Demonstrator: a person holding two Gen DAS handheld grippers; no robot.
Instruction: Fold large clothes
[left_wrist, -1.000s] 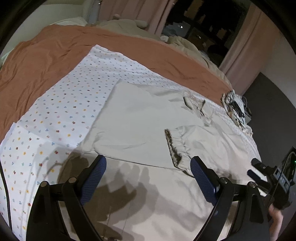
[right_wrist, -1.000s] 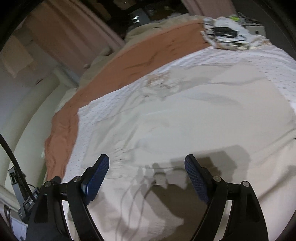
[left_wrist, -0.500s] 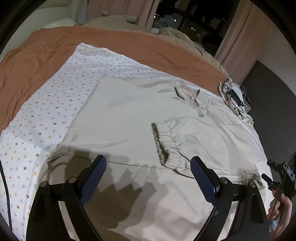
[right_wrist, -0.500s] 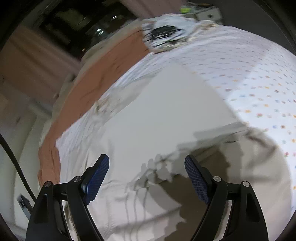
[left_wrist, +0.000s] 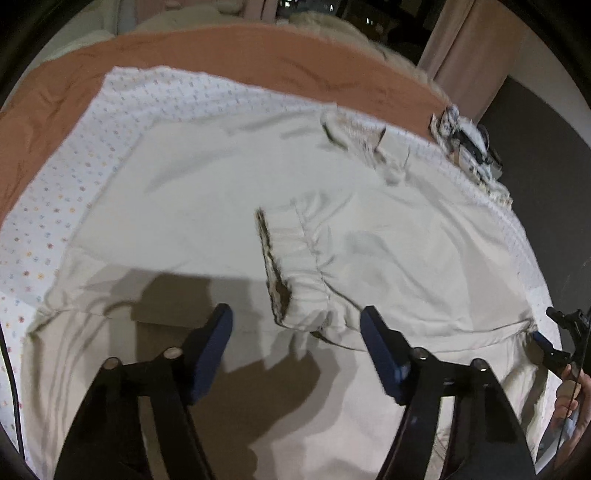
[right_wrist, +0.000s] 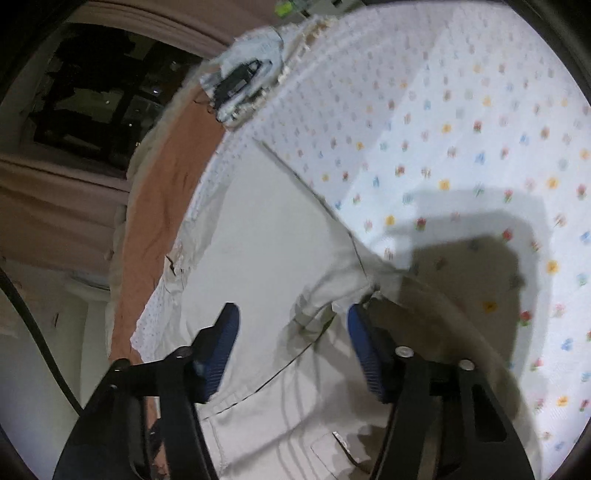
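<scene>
We have the pale beige jacket (left_wrist: 207, 206) spread flat on the bed, on a white flower-print sheet (left_wrist: 59, 199) that lies over a rust-coloured cover (left_wrist: 229, 55). One sleeve is already folded inward, its gathered cuff (left_wrist: 295, 266) resting on the body of the garment.

Our left hand-held gripper (left_wrist: 297, 334) sits low over the near part of the jacket, at about six o'clock in its view, with the cuff's lower end just between the blue pads. Its jaws are closing but the pads do not yet press on cloth. Our right hand-held gripper (right_wrist: 291, 332) is at the garment's side edge, where the beige cloth meets the sheet; a raised ridge of fabric (right_wrist: 321, 299) stands between its pads, and these jaws are closing too, with no pinch made yet as far as we can tell. In the left view it shows small at three to four o'clock, in a hand (left_wrist: 570, 395).

We judge the cloth light, soft and limp: it will sag and drag rather than hold shape, and the smooth weave may slip from a shallow pinch. We would take a deep bite on the thicker seams, at the elastic cuff and the side hem, and lift both ends together so the fold lands straight.

At twelve to one o'clock, a small pile with dark cables (left_wrist: 469, 147) lies well apart.
</scene>
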